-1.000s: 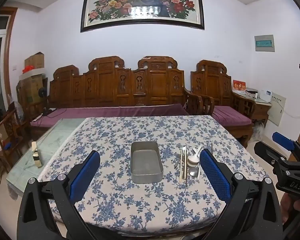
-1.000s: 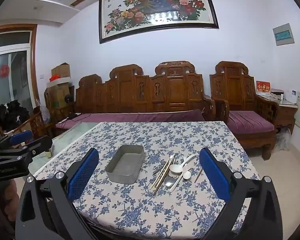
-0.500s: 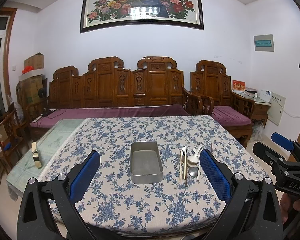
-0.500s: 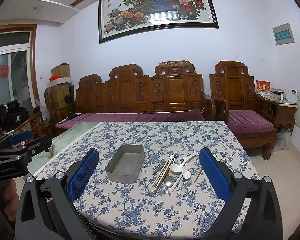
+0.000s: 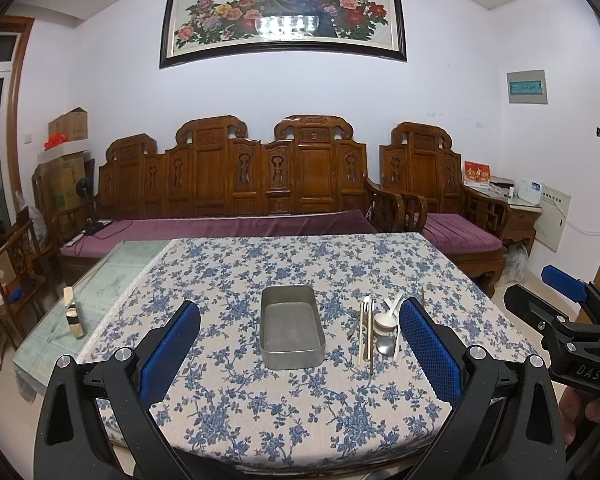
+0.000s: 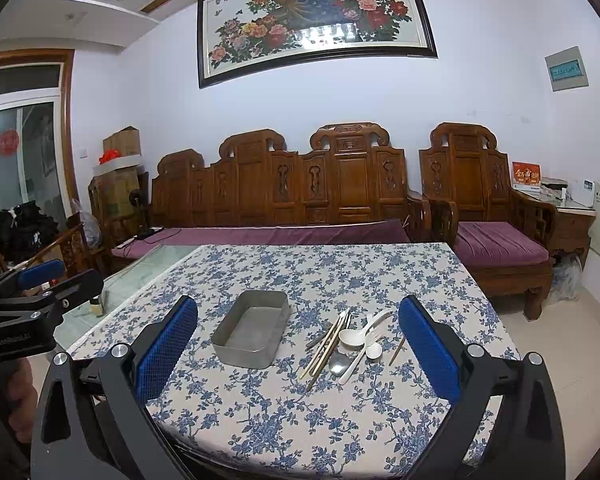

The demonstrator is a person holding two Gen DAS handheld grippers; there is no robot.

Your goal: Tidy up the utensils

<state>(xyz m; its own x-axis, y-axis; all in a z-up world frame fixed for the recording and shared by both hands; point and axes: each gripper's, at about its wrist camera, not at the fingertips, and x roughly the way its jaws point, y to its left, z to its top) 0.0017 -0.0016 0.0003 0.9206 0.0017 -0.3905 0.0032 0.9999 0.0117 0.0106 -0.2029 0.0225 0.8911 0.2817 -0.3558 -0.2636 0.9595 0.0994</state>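
An empty grey metal tray (image 5: 292, 332) (image 6: 252, 328) sits mid-table on the blue floral cloth (image 5: 300, 420). To its right lies a pile of utensils: pale chopsticks (image 5: 365, 330) (image 6: 325, 346), a white spoon (image 5: 386, 318) (image 6: 354, 336), a metal spoon (image 5: 386, 346) (image 6: 339, 362), and a thin brown stick (image 6: 397, 350). My left gripper (image 5: 300, 344) is open and empty, held back from the table's near edge. My right gripper (image 6: 296, 344) is open and empty too; it shows at the far right of the left wrist view (image 5: 560, 320).
A carved wooden sofa with purple cushions (image 5: 236, 228) stands behind the table, an armchair (image 5: 452, 232) to the right. The table's glass top (image 5: 100, 292) is bare at the left, with a small yellow block (image 5: 72, 312) on it. Boxes are stacked at the left wall.
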